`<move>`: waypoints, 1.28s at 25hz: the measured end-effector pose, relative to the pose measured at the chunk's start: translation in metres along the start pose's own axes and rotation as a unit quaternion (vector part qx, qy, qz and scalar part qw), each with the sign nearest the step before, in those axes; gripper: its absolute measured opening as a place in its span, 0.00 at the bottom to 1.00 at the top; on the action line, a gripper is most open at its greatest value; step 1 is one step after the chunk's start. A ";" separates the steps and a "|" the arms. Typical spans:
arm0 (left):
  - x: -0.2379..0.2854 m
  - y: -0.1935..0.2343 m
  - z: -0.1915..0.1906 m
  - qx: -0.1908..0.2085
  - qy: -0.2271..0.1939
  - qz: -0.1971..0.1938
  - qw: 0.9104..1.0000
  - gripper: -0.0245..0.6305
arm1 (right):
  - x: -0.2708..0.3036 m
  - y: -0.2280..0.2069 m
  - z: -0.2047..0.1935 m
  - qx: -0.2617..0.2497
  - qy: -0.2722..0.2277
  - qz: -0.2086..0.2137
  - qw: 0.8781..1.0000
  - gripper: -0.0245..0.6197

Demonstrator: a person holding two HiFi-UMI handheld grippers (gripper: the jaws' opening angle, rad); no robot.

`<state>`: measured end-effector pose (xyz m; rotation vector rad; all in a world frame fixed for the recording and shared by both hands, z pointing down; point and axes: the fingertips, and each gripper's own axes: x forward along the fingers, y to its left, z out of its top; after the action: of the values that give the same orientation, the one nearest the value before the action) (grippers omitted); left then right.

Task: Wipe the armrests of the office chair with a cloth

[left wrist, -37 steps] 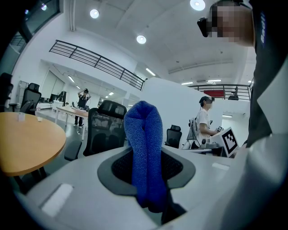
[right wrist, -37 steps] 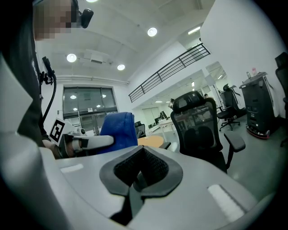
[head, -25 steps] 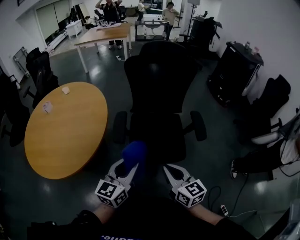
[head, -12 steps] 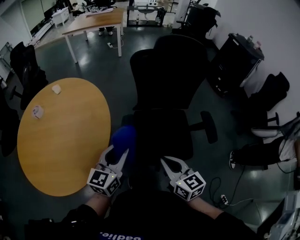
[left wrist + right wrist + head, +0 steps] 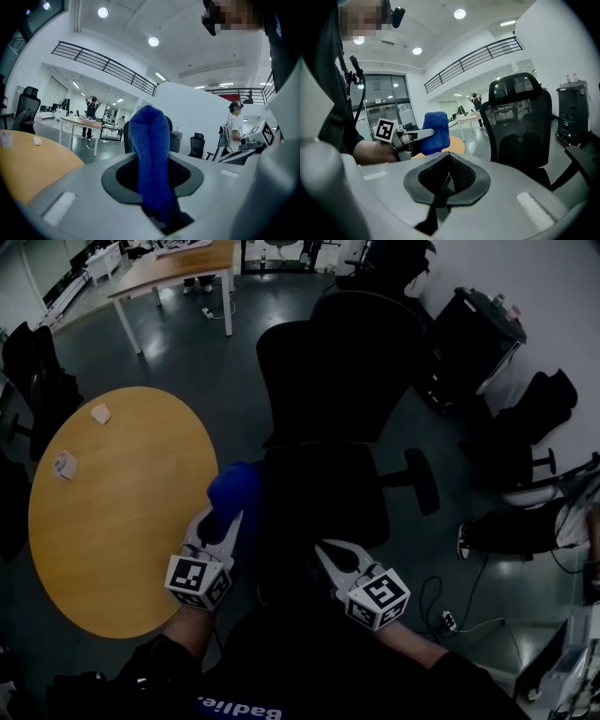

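Note:
The black office chair (image 5: 323, 381) stands right in front of me, seat (image 5: 323, 493) toward me. Its right armrest (image 5: 422, 479) shows plainly; the left armrest is hidden under the blue cloth (image 5: 234, 491). My left gripper (image 5: 223, 514) is shut on that cloth at the chair's left side, and the cloth (image 5: 150, 136) stands up between its jaws. My right gripper (image 5: 325, 549) hangs shut with nothing in it over the seat's front edge. From the right gripper (image 5: 448, 157) I see the chair's mesh back (image 5: 518, 122) and the cloth (image 5: 435, 132).
A round wooden table (image 5: 112, 521) sits close on the left with two small items (image 5: 64, 465) on it. A black cabinet (image 5: 473, 343) and another chair (image 5: 534, 413) stand at right. A seated person's legs (image 5: 511, 531) and floor cables (image 5: 439, 601) lie at right.
My left gripper has carried the blue cloth forward and left, from the seat's front corner to over the left armrest. The right gripper has hardly moved.

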<state>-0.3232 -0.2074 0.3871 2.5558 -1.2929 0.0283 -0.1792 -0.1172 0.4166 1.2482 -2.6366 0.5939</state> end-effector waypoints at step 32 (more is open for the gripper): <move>0.135 0.113 -0.110 0.135 0.173 0.024 0.975 0.24 | 0.076 -0.010 -0.078 0.009 0.119 0.066 0.991 0.05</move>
<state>-0.3206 -0.3493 0.5385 2.5772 -1.2832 0.6729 -0.2215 -0.1432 0.5141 0.9457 -2.5294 0.7395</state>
